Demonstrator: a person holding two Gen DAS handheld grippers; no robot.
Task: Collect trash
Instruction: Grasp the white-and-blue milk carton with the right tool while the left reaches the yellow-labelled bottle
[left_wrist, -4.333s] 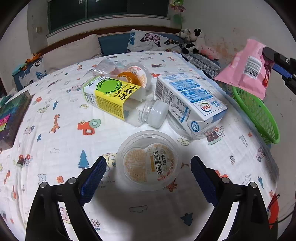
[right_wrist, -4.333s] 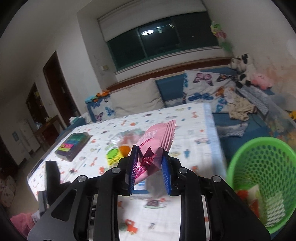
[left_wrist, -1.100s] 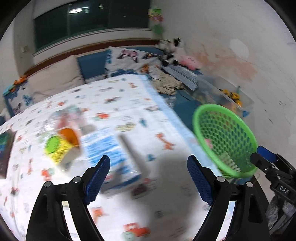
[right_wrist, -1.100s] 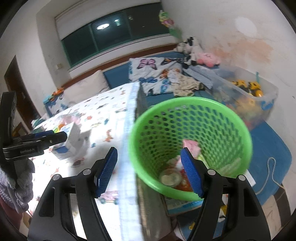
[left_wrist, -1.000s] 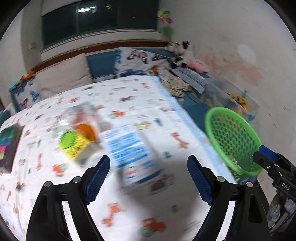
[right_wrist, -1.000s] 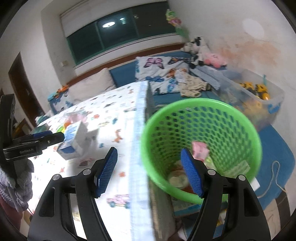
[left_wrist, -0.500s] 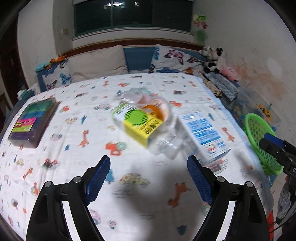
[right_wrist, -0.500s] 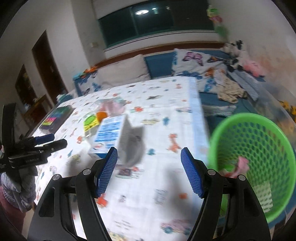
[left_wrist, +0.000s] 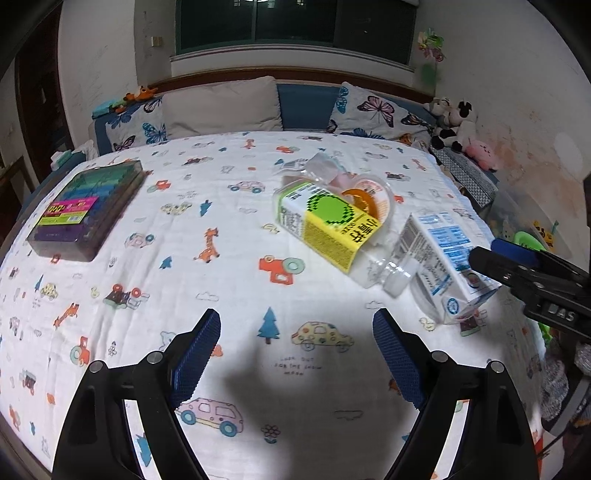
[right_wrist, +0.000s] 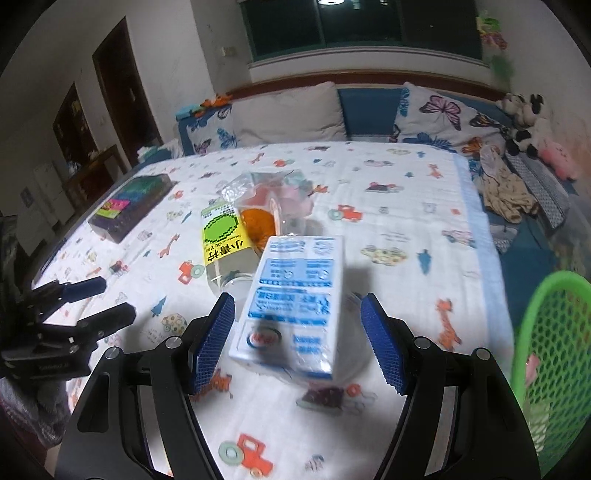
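A white and blue carton (right_wrist: 291, 302) lies on the patterned bedsheet (left_wrist: 184, 258); it also shows in the left wrist view (left_wrist: 439, 258). A clear bottle with a yellow and green label (left_wrist: 328, 225) lies beside it, seen too in the right wrist view (right_wrist: 223, 240), with a plastic cup with an orange lid (left_wrist: 365, 195) behind. My right gripper (right_wrist: 297, 343) is open with the carton between its fingers. My left gripper (left_wrist: 295, 354) is open and empty over bare sheet. The green basket (right_wrist: 554, 354) stands off the bed's right edge.
A dark box with a colourful label (left_wrist: 85, 210) lies at the left of the bed. Pillows (left_wrist: 221, 107) line the headboard. Stuffed toys (left_wrist: 461, 129) and clothes (right_wrist: 506, 188) sit at the right. My right gripper also shows at the left wrist view's right edge (left_wrist: 532, 269).
Both grippers have swung from the basket back to the bed. My right gripper has come down around the carton. My left gripper has dropped closer to the sheet.
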